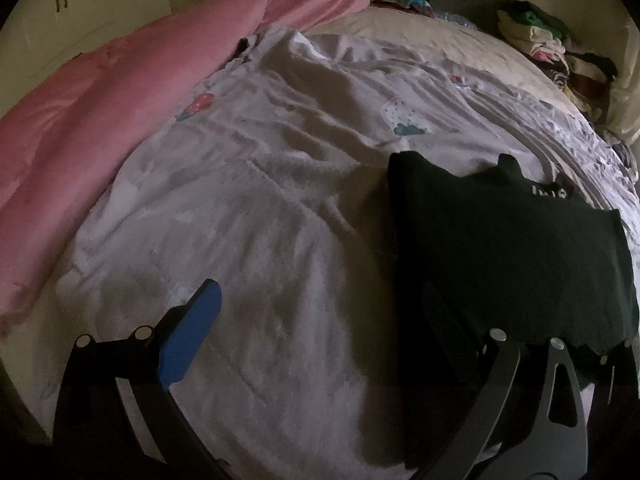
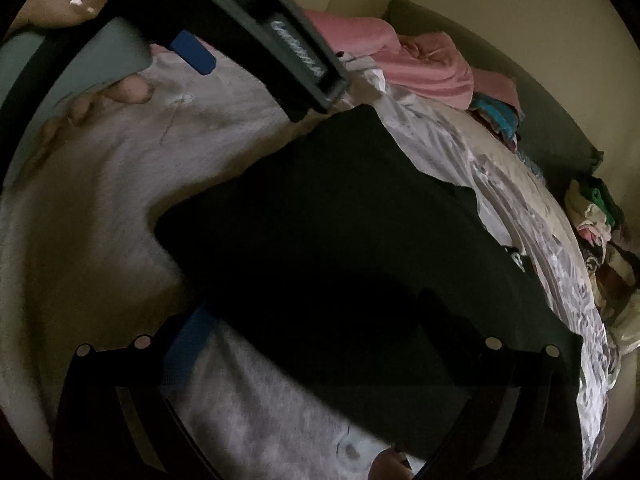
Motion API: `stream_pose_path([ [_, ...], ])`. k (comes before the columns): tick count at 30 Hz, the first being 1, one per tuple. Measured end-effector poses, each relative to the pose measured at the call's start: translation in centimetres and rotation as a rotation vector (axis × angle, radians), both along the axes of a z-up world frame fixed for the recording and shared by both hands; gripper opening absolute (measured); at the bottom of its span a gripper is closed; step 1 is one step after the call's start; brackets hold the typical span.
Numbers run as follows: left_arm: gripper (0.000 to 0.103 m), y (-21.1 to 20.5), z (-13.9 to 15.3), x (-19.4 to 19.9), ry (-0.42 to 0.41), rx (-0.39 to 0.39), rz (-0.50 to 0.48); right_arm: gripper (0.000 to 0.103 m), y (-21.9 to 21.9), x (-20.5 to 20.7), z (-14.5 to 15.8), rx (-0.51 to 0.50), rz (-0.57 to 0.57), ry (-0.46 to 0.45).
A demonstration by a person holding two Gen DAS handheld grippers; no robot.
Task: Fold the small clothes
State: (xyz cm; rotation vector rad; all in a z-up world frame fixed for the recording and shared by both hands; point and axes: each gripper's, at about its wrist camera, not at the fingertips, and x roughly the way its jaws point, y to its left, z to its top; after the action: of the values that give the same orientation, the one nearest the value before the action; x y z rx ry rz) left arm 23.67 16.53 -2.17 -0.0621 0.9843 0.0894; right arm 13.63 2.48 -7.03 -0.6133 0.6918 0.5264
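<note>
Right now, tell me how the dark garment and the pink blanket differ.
The dark garment is near black; the pink blanket is bright pink. The dark garment lies fairly flat with straight edges and looks partly folded, while the pink blanket is bunched in a long heap. The dark garment sits close by the left gripper, draped over one finger; the pink blanket runs along the far side of the bed, much larger. Both rest on the pale printed sheet.

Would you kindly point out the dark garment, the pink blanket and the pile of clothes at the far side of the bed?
dark garment [image 1: 508,248]: left wrist view, middle of its flat panel.
pink blanket [image 1: 100,120]: left wrist view, its broad middle stretch.
pile of clothes [image 1: 548,44]: left wrist view, pale folded pieces near its top.
</note>
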Motion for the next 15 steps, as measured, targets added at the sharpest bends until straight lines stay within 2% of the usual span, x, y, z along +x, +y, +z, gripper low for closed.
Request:
stream_pose_path([
  [7,0.093,-0.3,-0.4,1.8,0.014,0.003,-0.009,0.098,0.7,1.2,-0.2,0.002,0.005,-0.011],
  [11,0.093,0.0,-0.7,2.7,0.027,-0.032,-0.005,0.097,0.8,1.1,0.1,0.009,0.002,-0.046],
  [12,0.093,0.1,-0.8,2.9,0.035,-0.049,-0.002,0.093,0.7,1.1,0.2,0.014,0.0,-0.055],
  [13,0.093,0.2,-1.0,3.2,0.045,-0.078,-0.002,0.079,0.6,0.9,0.5,0.027,0.004,-0.066],
  [15,0.093,0.4,-1.2,3.7,0.062,-0.125,-0.002,0.064,0.3,0.7,1.0,0.056,0.019,-0.072],
])
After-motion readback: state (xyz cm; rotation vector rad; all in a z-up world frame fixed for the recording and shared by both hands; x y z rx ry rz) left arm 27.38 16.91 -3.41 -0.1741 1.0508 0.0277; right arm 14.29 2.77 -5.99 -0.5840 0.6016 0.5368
